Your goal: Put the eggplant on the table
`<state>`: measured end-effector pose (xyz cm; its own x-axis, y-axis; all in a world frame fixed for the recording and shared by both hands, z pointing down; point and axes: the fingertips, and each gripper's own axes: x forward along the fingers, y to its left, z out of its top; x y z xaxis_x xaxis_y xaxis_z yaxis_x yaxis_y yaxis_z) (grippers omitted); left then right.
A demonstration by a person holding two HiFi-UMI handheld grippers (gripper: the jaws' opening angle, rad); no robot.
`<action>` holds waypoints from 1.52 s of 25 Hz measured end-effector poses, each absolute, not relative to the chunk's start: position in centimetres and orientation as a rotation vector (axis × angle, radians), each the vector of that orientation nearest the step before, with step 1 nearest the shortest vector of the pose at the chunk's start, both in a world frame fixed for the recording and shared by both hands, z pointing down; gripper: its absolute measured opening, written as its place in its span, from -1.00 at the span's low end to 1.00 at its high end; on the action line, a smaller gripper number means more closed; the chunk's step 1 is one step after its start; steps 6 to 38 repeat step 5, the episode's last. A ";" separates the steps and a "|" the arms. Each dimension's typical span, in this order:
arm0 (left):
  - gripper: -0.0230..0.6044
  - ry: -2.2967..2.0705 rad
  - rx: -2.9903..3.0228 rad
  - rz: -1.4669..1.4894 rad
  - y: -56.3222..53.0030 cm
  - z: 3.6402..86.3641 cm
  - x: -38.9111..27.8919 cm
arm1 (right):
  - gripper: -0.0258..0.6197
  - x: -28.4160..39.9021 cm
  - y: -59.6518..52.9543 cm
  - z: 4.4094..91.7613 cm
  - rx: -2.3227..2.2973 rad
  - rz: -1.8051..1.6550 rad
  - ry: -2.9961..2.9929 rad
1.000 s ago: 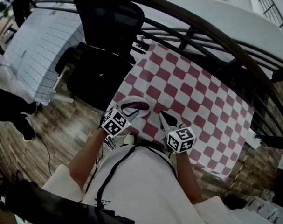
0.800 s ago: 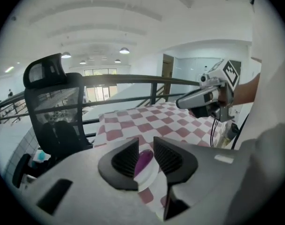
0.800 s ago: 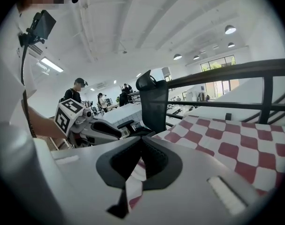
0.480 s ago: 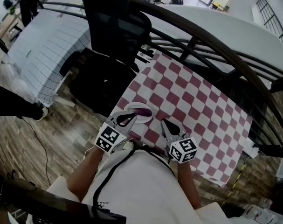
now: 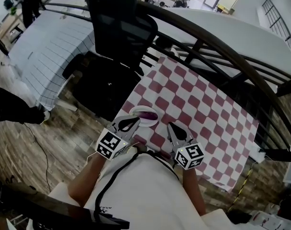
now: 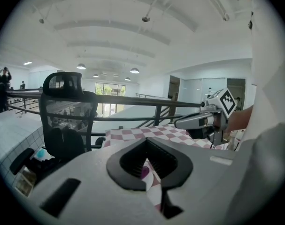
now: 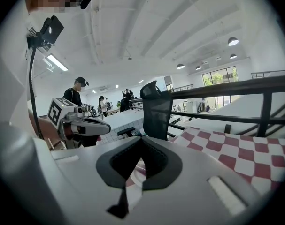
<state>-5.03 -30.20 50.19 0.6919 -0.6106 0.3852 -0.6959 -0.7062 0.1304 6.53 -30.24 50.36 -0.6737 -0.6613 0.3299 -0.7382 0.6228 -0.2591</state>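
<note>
Rising off the plate, my left gripper has just closed empty; the eggplant seemingly stays plated, off the bench. My right gripper's jaws meet too.

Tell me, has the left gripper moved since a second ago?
Yes. The left gripper has pulled back off the plate toward the person, its jaws just closing with nothing between them; the eggplant stays on the plate.

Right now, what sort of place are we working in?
Likely an open-plan office or lab on an upper level: a black mesh office chair, a metal railing beside the checkered table, and round ceiling lights.
</note>
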 end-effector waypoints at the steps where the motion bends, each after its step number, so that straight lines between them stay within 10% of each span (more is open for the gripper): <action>1: -0.91 -1.044 2.640 0.461 -30.1 50.2 -5.2 | -0.90 6.5 -30.1 50.2 1.159 0.554 -2.643; 38: -0.91 -1.060 2.646 0.457 -29.8 50.0 -5.8 | -0.90 6.3 -29.5 50.0 1.165 0.542 -2.640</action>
